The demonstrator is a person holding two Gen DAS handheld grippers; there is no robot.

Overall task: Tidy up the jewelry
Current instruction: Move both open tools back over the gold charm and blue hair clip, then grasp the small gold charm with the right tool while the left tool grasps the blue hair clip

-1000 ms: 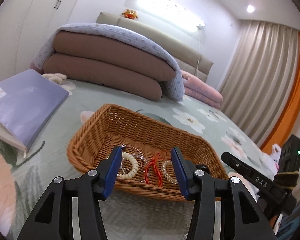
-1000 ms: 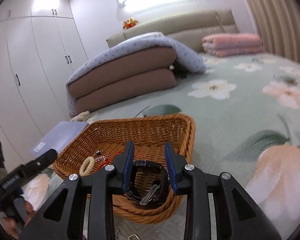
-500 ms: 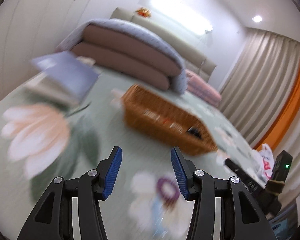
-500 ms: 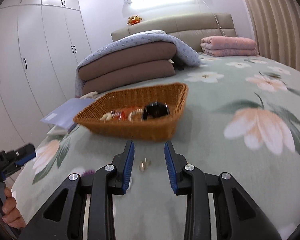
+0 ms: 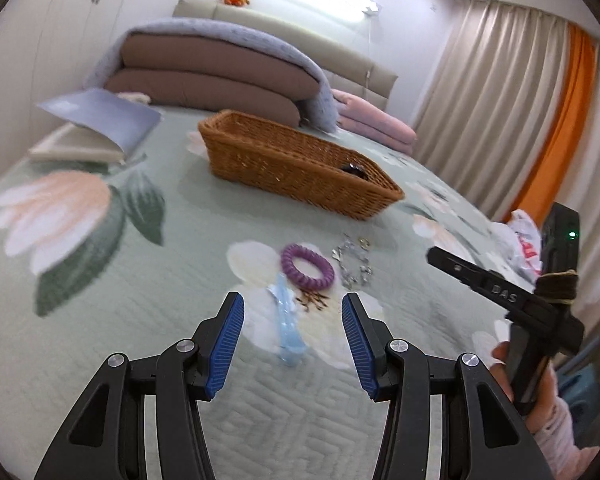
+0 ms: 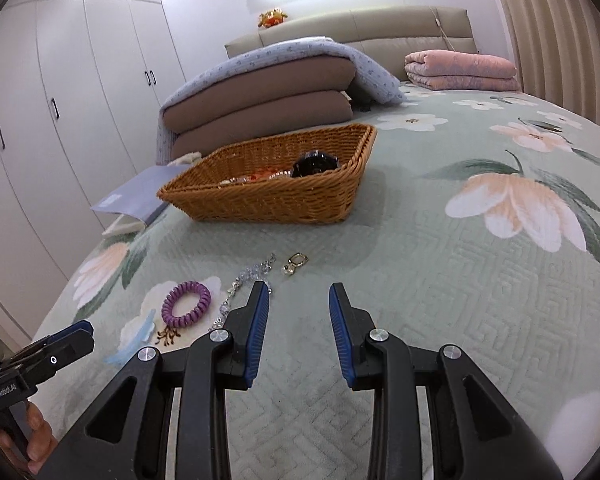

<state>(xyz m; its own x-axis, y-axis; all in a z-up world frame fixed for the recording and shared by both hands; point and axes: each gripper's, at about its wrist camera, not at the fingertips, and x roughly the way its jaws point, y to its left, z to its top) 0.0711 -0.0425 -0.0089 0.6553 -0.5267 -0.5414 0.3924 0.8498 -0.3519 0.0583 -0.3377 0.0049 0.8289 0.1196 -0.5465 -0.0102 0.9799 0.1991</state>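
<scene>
A wicker basket (image 5: 296, 168) (image 6: 276, 196) stands on the bed and holds a black watch (image 6: 315, 163) and several bracelets. In front of it lie a purple spiral hair tie (image 5: 307, 266) (image 6: 186, 304), a silver chain (image 5: 354, 264) (image 6: 244, 284), a small gold earring (image 6: 295, 262) and a light blue hair clip (image 5: 287, 328) (image 6: 134, 338). My left gripper (image 5: 292, 312) is open and empty, just above the blue clip. My right gripper (image 6: 298, 300) is open and empty, to the right of the chain and short of the earring.
Folded brown quilts under a blue blanket (image 6: 276, 84) lie behind the basket. A purple booklet on a white book (image 5: 96, 120) lies at the left. A pink folded blanket (image 6: 460, 70) sits at the headboard. Curtains (image 5: 500, 100) hang at the right.
Both grippers have drawn back from the basket toward the bed's near edge. The black watch that sat between the right fingers now lies in the basket. The loose items came into view.
</scene>
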